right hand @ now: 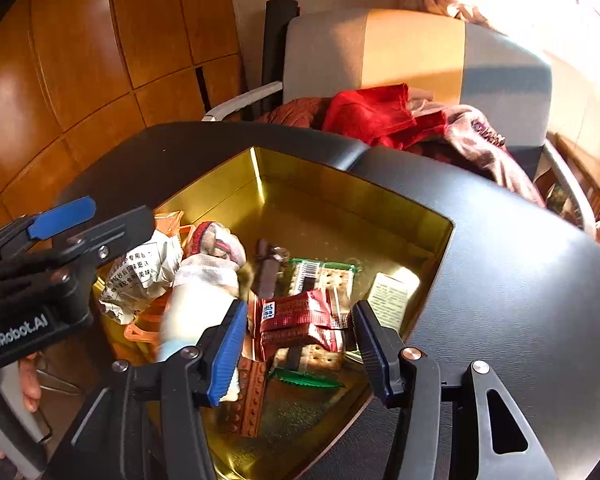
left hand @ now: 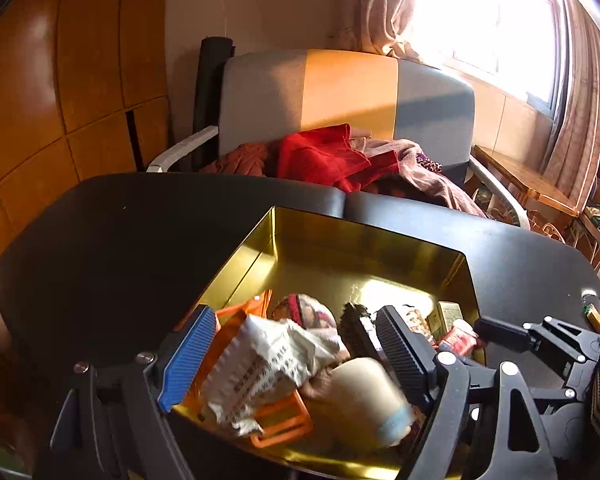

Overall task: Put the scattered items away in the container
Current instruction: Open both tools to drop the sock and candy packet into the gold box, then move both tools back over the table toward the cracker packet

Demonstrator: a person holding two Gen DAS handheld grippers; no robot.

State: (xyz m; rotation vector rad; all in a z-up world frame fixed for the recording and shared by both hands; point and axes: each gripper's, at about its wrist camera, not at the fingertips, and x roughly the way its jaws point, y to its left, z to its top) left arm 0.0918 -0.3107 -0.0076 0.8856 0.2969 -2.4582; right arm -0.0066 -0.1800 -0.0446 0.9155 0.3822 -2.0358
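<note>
A: Entry one, the tin. Gold metal, open top, sits on the black desk. Stiff walls, glossy, probably slippery inside.

B: Contents?

A: Crumpled white wrapper, light, crushes at a touch. Rolled sock, soft, will give under any grip. Orange clip, rigid plastic, half buried. Pale cup, blurred, lying tilted near the left gripper; I cannot tell whether it is loose or falling. Red packet over cracker packs: thin foil, light, contents likely brittle, best taken by a sealed edge. Small box against the right wall.

B: Grippers?

A: Left one: jaws spread wide over the tin's near left corner, nothing between them. Right gripper: jaws also well apart, above the red packet, holding nothing.

B: Anything left out?

A: One small item at the desk's right edge, too small to name. Judged near finished; that piece looks light, so a gentle pinch across its narrow side.
</note>
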